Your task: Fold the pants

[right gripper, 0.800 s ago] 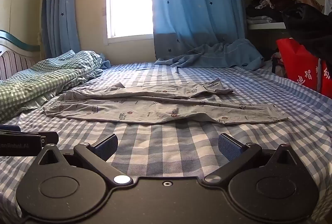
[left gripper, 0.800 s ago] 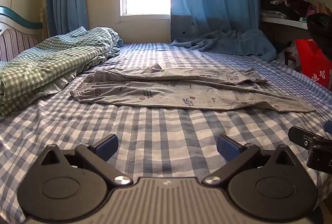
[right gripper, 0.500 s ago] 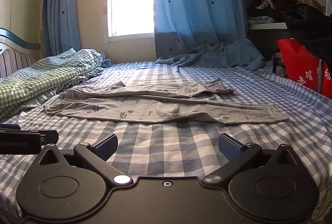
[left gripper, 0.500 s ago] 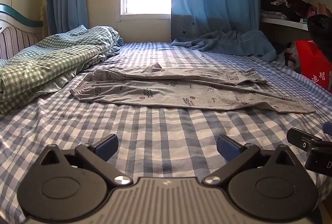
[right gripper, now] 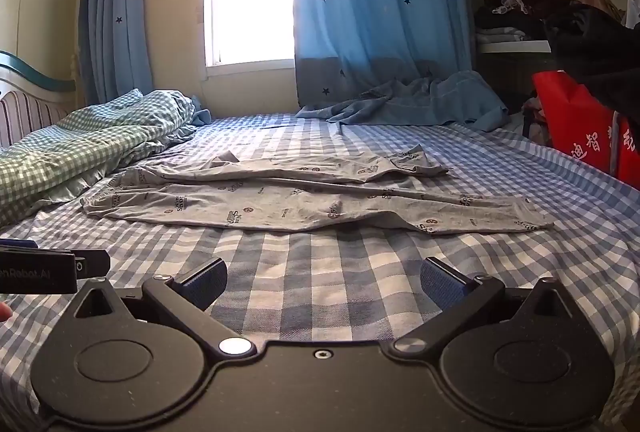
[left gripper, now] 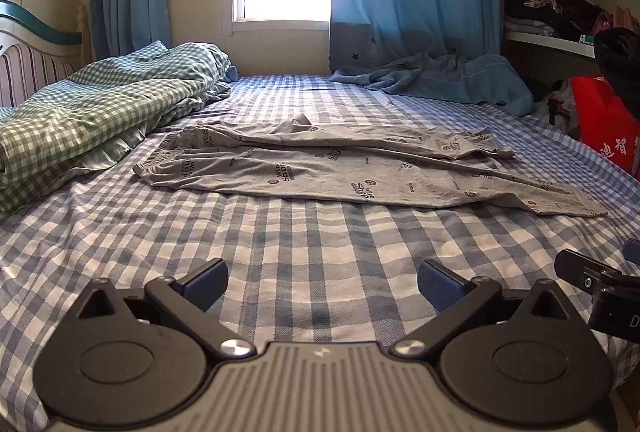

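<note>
Grey printed pants (left gripper: 352, 171) (right gripper: 304, 199) lie spread flat across the blue checked bed (left gripper: 280, 252) (right gripper: 360, 272), waistband to the left and leg ends to the right. My left gripper (left gripper: 322, 282) hovers open over the bare sheet in front of the pants, nothing between its blue pads. The right gripper (right gripper: 324, 280) is likewise open and empty, short of the pants' near edge. Each gripper's side shows at the edge of the other's view.
A green checked duvet (left gripper: 88, 111) is bunched at the left by the headboard. A blue cloth (left gripper: 440, 79) lies at the far end under the curtains. A red bag (right gripper: 580, 135) and shelves of clothes stand at the right.
Both grippers have drifted slightly toward the pants, which sit a little larger and lower in each view. The jaws stay wide.
</note>
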`<act>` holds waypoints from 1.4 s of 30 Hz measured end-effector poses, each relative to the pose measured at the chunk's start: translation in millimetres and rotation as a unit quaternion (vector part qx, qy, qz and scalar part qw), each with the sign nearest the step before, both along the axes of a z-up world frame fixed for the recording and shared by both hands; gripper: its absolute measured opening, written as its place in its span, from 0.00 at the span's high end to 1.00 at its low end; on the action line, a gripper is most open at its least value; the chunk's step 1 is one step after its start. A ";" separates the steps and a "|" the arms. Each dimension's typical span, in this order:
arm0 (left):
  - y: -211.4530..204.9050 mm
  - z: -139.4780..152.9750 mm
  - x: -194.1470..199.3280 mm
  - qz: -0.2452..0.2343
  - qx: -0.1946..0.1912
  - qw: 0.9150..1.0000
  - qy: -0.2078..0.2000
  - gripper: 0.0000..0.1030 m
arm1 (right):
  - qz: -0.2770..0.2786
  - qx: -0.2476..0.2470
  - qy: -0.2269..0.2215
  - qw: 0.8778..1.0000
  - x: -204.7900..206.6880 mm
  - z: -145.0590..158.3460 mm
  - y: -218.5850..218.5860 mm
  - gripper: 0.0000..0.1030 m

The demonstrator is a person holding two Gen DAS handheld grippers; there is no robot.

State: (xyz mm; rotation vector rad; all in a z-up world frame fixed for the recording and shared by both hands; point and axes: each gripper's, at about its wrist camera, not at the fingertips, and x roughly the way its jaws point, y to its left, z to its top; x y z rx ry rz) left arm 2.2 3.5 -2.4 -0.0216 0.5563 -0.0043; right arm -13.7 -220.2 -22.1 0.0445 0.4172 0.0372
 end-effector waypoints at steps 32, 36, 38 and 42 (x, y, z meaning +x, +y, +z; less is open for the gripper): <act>-0.4 0.0 0.1 0.001 -0.001 1.000 0.003 0.00 | 0.000 -0.002 0.002 1.000 -0.8 -0.2 0.2 0.00; 0.5 -2.5 4.2 -0.003 -0.004 1.000 0.011 0.00 | 0.004 -0.003 0.006 1.000 -0.2 -2.7 0.5 0.00; 0.1 -4.2 7.8 -0.004 0.000 1.000 0.015 0.00 | 0.007 -0.006 0.007 1.000 2.1 -3.6 1.5 0.00; -0.7 -8.3 18.7 -0.003 0.004 1.000 0.027 0.00 | 0.008 -0.009 0.015 1.000 8.2 -6.5 1.7 0.00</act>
